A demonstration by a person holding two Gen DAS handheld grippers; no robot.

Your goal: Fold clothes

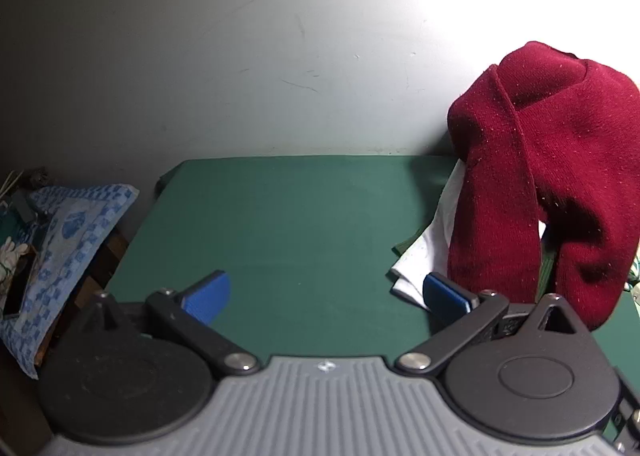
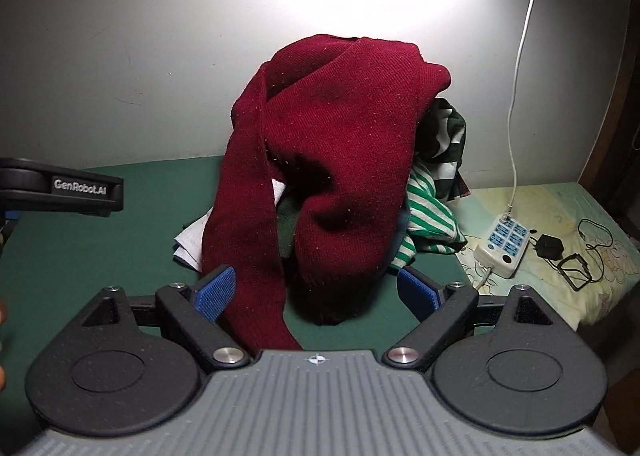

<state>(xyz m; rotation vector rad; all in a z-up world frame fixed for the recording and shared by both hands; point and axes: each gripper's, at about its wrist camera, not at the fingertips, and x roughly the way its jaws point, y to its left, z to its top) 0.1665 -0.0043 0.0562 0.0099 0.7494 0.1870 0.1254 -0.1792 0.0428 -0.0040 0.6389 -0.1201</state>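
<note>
- Blue ribbed pads spread wide on the right gripper (image 2: 316, 290); nothing pinched. A maroon knit sweater (image 2: 332, 159) fills the frame centre, one sleeve trailing down between the pads to the gripper body.
- Left gripper (image 1: 326, 294) also spread and empty, over bare green mat (image 1: 280, 223); the sweater sits at right of its frame.
- Step, as I read it: start of the fold, picking the first garment off the pile. No fold made yet.
- Next move calls for pinching sleeve or hem, lifting the sweater off the pile, then spreading it flat on the mat.
- Under and behind it: a white garment (image 2: 192, 240) at lower left of the pile, a green-striped shirt (image 2: 428, 215) at right. Risk of dragging those along.
- Open room: mat is bare in the left half; wall behind.
- Right edge: power strip (image 2: 502, 246) with white cable (image 2: 520, 95) just past the mat, so keep the swing leftward.
</note>
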